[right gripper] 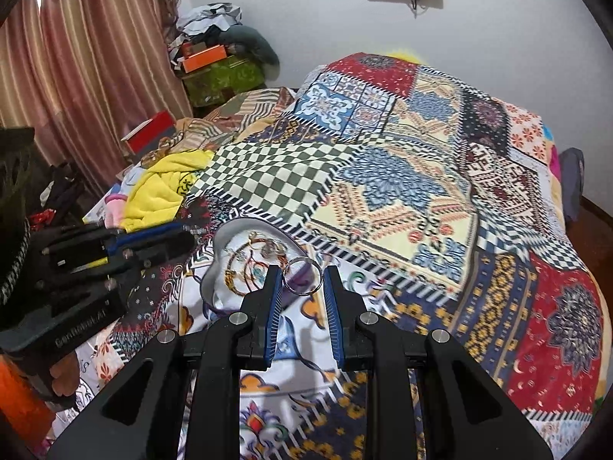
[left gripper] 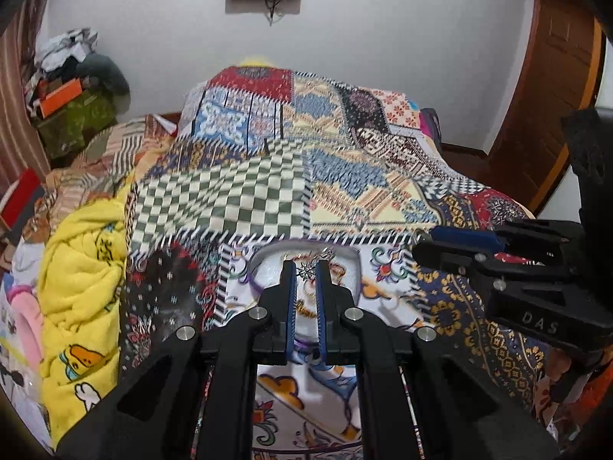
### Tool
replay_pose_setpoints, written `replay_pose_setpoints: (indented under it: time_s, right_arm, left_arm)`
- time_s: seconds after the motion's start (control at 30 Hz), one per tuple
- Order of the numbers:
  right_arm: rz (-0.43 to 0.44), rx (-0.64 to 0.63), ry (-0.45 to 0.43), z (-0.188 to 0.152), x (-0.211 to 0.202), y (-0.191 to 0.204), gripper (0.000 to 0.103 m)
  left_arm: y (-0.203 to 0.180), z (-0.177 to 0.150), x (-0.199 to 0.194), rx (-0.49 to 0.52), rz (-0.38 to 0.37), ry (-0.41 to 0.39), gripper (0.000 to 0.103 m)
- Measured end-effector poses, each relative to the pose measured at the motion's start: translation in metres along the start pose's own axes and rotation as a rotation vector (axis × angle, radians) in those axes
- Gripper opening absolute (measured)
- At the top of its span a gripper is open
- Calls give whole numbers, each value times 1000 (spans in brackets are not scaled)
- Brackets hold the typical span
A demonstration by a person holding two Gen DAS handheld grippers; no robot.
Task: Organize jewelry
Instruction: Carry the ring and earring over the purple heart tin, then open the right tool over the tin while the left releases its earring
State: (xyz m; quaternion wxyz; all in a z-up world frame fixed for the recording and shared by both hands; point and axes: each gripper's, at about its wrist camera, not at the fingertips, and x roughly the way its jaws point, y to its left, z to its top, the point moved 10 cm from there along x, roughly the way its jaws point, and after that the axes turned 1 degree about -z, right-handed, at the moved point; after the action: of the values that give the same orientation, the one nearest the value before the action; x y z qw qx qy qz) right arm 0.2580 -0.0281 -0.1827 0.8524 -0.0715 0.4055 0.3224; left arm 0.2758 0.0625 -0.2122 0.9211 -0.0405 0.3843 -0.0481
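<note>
On the patchwork-quilted bed (right gripper: 402,191), a small silver star-shaped charm (left gripper: 306,268) is pinched by the left gripper (left gripper: 306,274) over the white heart-shaped tin tray (right gripper: 214,272), where release is judged next, while a silver ring (right gripper: 302,274) sits between the parted jaws of the right gripper (right gripper: 300,281).

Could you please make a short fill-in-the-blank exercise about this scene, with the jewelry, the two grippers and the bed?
1. The jewelry lies in a tin shaped like a ____.
2. The silver ring sits between the fingertips of the ____ gripper.
3. The left gripper holds a small pendant shaped like a ____.
4. The quilt has a green and white ____ patch.

Missing words: heart; right; snowflake; checkered
</note>
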Motion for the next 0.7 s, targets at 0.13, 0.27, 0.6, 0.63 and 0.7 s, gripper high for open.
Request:
replay_pose_setpoints:
  time_s: [0.13,0.27,0.6,0.63,0.7]
  right_arm:
    - [17,-3,7,5,10,8,20]
    - [30,-10,14,7,17,15,20]
    - [49,-20,66,0,42,20,20]
    - [51,-20,69,0,43,20,20]
    - [55,-19,73,0,45,20,20]
  left_arm:
    - [2,-14,10,5,-5,31,8]
    - [1,-22,19,11,-18,52,8]
    - [-6,-33,30,39,-47,80,8]
    - [-7,-33,30,44,-48,82,8]
    - [-7,-33,31,50,-48,84,8]
